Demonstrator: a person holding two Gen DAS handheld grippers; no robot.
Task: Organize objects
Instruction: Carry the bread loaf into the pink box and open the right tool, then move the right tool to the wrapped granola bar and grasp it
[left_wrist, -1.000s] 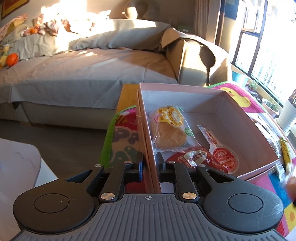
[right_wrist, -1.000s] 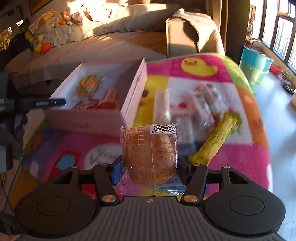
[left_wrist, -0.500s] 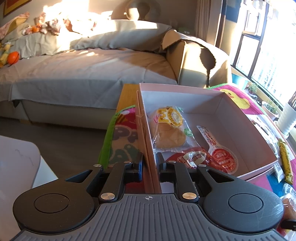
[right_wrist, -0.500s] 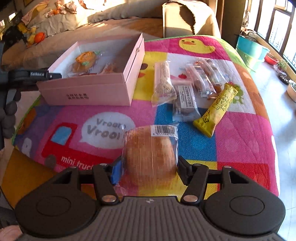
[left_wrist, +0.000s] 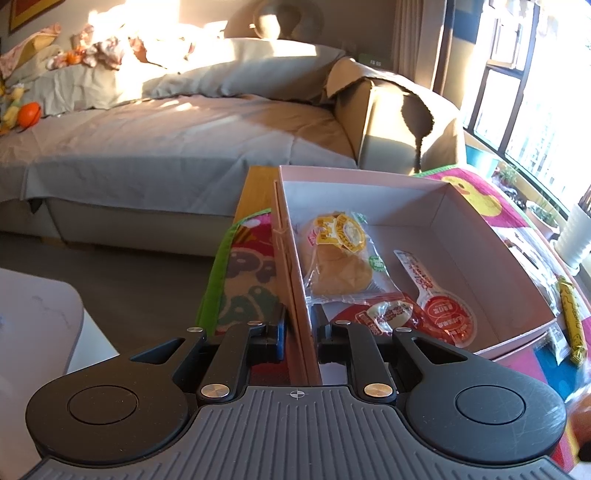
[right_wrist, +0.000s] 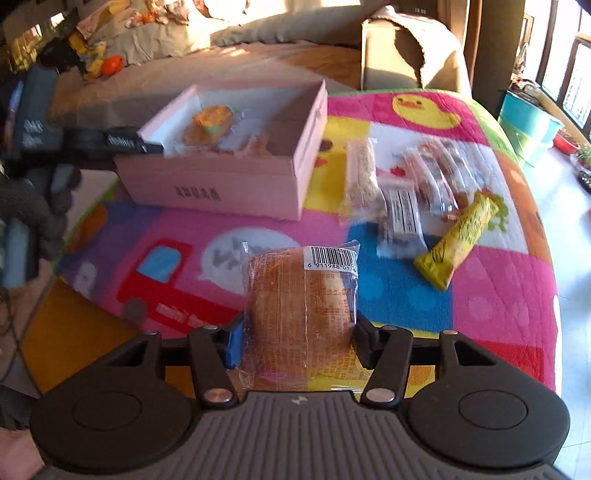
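Observation:
My left gripper is shut on the near-left wall of the pink box, one finger inside and one outside. The box holds a wrapped bun and red snack packets. My right gripper is shut on a wrapped bread bun and holds it above the colourful mat, in front of the pink box. Several snack packets and a yellow bar lie on the mat to the right of the box.
The colourful play mat covers a wooden table. A grey sofa stands behind it, with a cardboard box on its right end. A teal bucket stands on the floor at far right. A white table corner is at left.
My right gripper with the bun has drawn back from the box and then turned a little left toward it. My left gripper keeps its hold on the box wall.

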